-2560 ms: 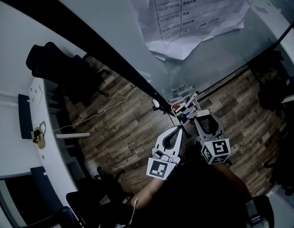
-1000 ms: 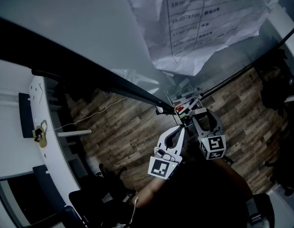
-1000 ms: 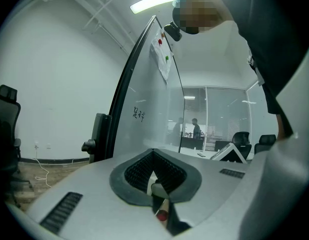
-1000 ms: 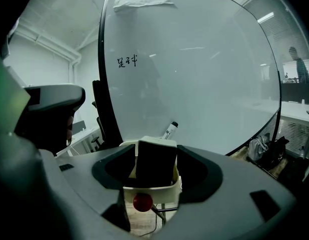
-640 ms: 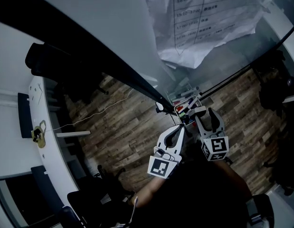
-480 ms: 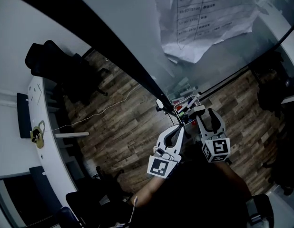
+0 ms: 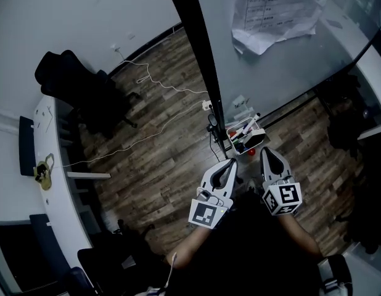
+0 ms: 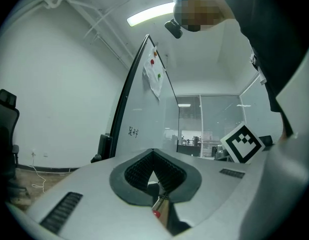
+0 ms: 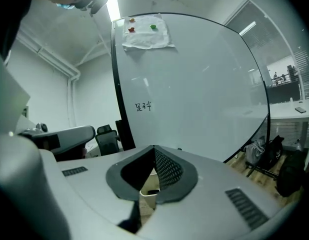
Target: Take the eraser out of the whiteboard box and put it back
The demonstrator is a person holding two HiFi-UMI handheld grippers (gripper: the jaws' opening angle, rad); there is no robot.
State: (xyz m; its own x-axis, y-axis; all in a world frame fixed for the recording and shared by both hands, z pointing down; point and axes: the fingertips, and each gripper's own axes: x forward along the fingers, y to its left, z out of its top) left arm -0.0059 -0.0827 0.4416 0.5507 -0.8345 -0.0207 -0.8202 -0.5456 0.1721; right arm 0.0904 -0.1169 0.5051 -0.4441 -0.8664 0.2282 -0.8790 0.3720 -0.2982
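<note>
Ahead — whiteboard box (image 7: 257, 130), just beyond right gripper (image 7: 266, 152).

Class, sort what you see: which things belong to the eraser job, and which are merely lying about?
Job: whiteboard box, left gripper, right gripper.
Lying about: office chair, floor cable, paper sheet, markers.

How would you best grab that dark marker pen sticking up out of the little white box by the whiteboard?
Take the dark marker pen by its free upper end, coming from above and pinching across its barrel. It leans out past the rim of the little white box, so probably only that end is clear; the rest sits among other pens.
</note>
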